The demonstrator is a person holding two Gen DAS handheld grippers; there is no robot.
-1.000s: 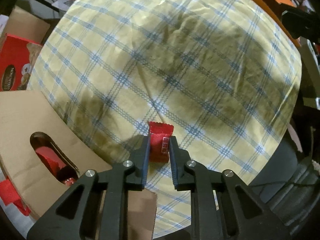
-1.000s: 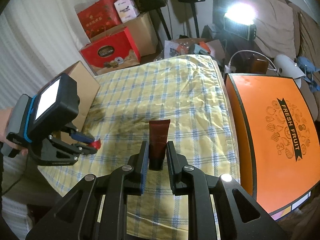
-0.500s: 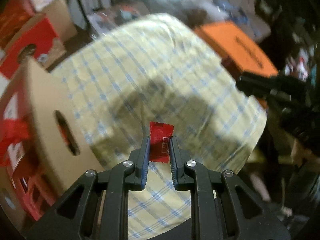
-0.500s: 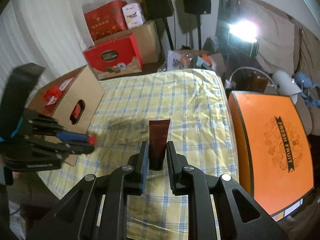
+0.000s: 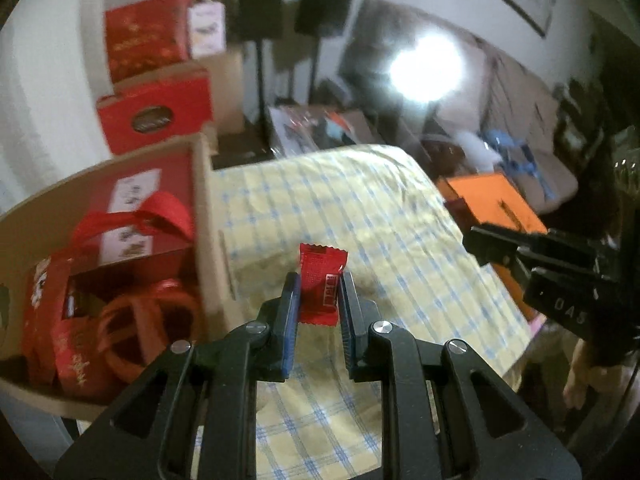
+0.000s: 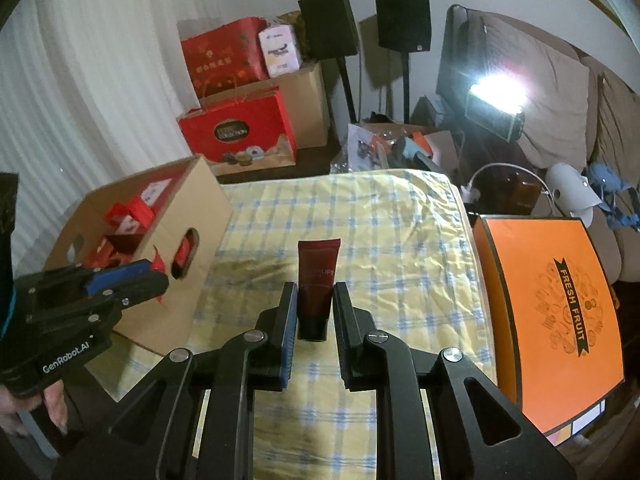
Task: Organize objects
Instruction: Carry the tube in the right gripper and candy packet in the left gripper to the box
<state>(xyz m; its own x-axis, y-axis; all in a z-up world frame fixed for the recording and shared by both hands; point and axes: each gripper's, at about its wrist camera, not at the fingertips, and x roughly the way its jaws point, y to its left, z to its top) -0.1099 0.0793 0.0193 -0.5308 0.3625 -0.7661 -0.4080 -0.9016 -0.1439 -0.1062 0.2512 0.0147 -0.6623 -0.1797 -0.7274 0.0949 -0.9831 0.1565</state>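
Box point(image 5: 202, 216) contents blurred, apparently red bags.

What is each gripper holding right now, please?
Left gripper: closed on a small red foil sachet.
Right gripper: closed on a dark maroon plastic tube.

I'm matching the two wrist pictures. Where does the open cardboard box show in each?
Left wrist: cardboard box at left, open top in view, red bags inside.
Right wrist: cardboard box at mid-left, handle hole facing the camera, beyond the left gripper.
Shared landmark: yellow checked cloth.
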